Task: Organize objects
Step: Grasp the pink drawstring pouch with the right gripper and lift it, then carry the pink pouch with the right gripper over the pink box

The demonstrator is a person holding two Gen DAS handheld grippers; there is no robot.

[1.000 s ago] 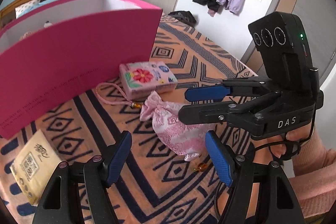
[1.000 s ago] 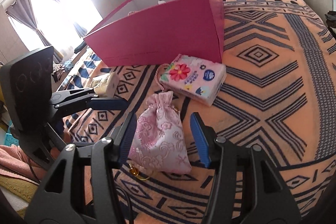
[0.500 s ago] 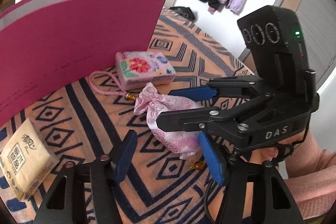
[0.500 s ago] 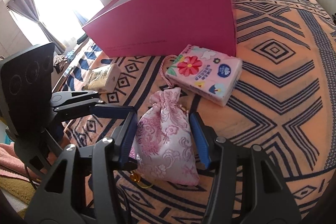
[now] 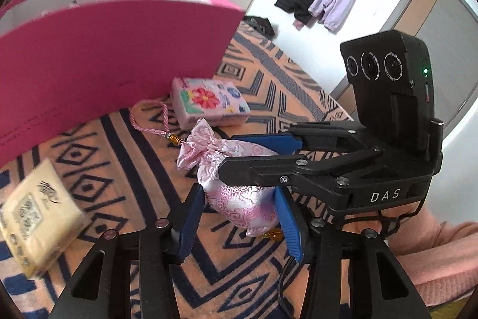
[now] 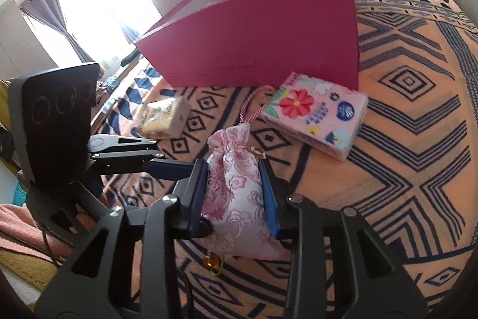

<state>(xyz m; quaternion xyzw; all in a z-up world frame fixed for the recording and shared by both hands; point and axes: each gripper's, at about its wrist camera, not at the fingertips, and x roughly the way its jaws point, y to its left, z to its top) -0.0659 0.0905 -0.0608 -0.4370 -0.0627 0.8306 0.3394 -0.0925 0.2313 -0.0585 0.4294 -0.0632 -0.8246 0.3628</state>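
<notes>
Pouch: the pink brocade drawstring pouch lies on the patterned bedspread, neck toward the box, right between both sets of tongs at once.
Right tongs: the right tongs are clenched on the pouch, blue pads pressed against its two sides around the middle, fabric bunching between them.
Left tongs: the left tongs straddle the pouch's lower end; the jaws are closing, pads right at the fabric, though whether they press yet I cannot tell.
Crossing: in the left wrist view the right tongs come in from the right across the pouch, just above the left pair.
Cord: a pink twisted cord with a gold bead loops from the pouch's neck toward the box.
Tissue pack, floral: a pink flower-printed tissue pack sits just beyond the pouch, close to the box.
Tissue pack, yellow: a cream-yellow pack lies well to the left.
Box: the tall magenta box stands open behind everything.
</notes>
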